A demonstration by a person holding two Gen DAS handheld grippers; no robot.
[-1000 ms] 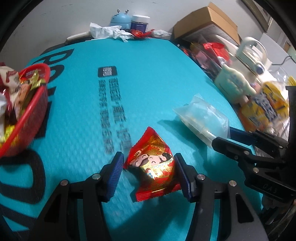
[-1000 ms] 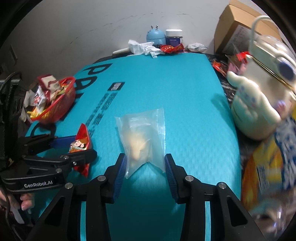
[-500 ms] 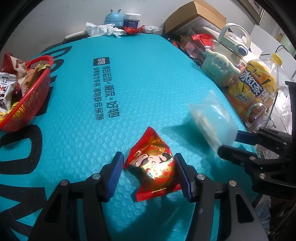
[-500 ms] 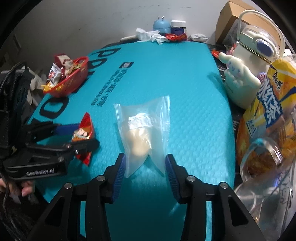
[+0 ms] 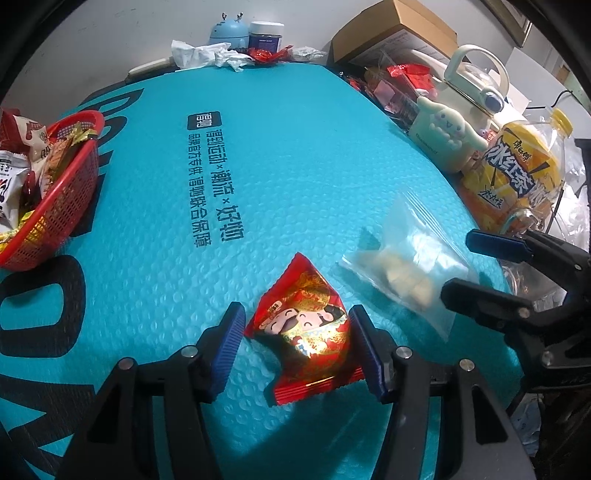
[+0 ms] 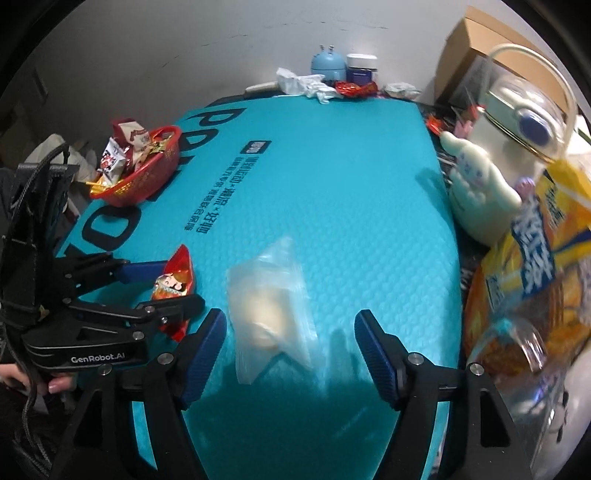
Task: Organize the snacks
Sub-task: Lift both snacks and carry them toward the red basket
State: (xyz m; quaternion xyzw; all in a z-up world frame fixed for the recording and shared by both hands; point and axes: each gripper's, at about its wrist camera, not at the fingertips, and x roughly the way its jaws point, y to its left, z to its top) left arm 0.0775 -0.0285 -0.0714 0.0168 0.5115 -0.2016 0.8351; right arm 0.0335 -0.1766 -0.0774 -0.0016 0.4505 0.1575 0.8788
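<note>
1. Left wrist view: left gripper [image 5: 297, 343] pinching a red snack packet [image 5: 308, 332], blue pads against both of its sides, packet lifted clear above the teal mat [image 5: 295, 155].
2. Same view: right gripper [image 5: 469, 266] reaching in from the right edge, one blue-tipped finger above, one black finger below.
3. Clear bag [image 5: 406, 269] with pale pieces inside, blurred, lying just left of those two fingers and just right of the red snack packet.
4. Red basket [image 5: 70, 195] at the left edge of the mat, heaped with snack packets, well apart from both grippers.
5. Along the far edge: crumpled tissue [image 5: 207, 55], small blue gadget [image 5: 229, 31], dark jar [image 5: 266, 35].
6. On the right side: cream kettle [image 5: 476, 81], pale cartoon figure [image 5: 447, 129], yellow-labelled bottle [image 5: 517, 181], cardboard box [image 5: 395, 33].
7. Right wrist view: right gripper [image 6: 291, 343] spread wide, jaws having just been opening, neither pad touching the clear bag [image 6: 269, 302].
8. Bag blurred, between the jaws but nearer the left pad, over the mat [image 6: 332, 177]; resting or still falling, cannot tell.
9. Left gripper [image 6: 162, 280] at the left of that view, clamped on the red snack packet [image 6: 173, 284], just left of the bag.
10. Red basket [image 6: 144, 173] further back on the left, at the mat's edge.
11. Fingertips of a hand [image 6: 55, 386] showing under the left gripper's body.
</note>
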